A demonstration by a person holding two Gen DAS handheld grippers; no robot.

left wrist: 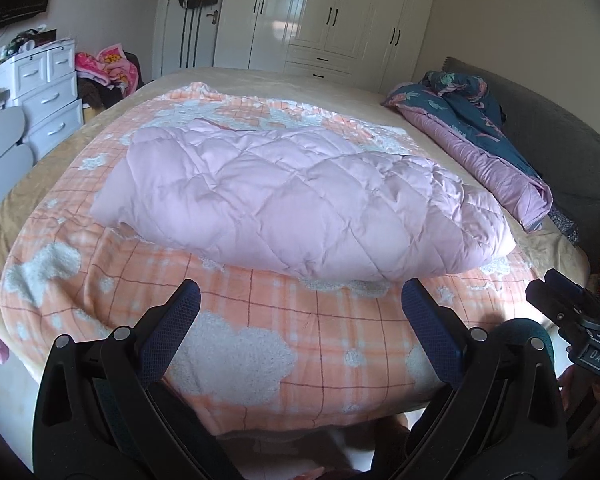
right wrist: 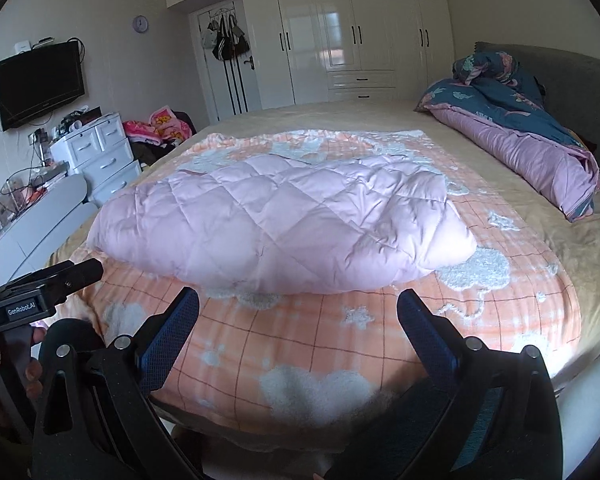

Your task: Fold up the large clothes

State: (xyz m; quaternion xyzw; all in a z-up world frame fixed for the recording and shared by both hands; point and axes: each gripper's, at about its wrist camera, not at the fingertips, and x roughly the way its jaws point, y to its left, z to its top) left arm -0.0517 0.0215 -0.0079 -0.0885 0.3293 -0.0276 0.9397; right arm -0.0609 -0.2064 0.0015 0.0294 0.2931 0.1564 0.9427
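A pale pink quilted garment (left wrist: 300, 200) lies folded into a puffy bundle in the middle of the bed, on an orange checked blanket (left wrist: 260, 340) with white cloud patches. It also shows in the right wrist view (right wrist: 284, 220). My left gripper (left wrist: 300, 304) is open and empty, held just short of the bundle's near edge. My right gripper (right wrist: 298, 308) is open and empty, also just short of the near edge. The right gripper's body (left wrist: 576, 320) shows at the right in the left wrist view; the left gripper's body (right wrist: 32, 296) shows at the left in the right wrist view.
A blue and purple duvet (right wrist: 520, 136) is piled against the grey headboard (right wrist: 572, 80) at the right. White drawers (right wrist: 100, 152) and a heap of pink clothes (right wrist: 160, 128) stand left of the bed. White wardrobes (right wrist: 340, 40) fill the far wall.
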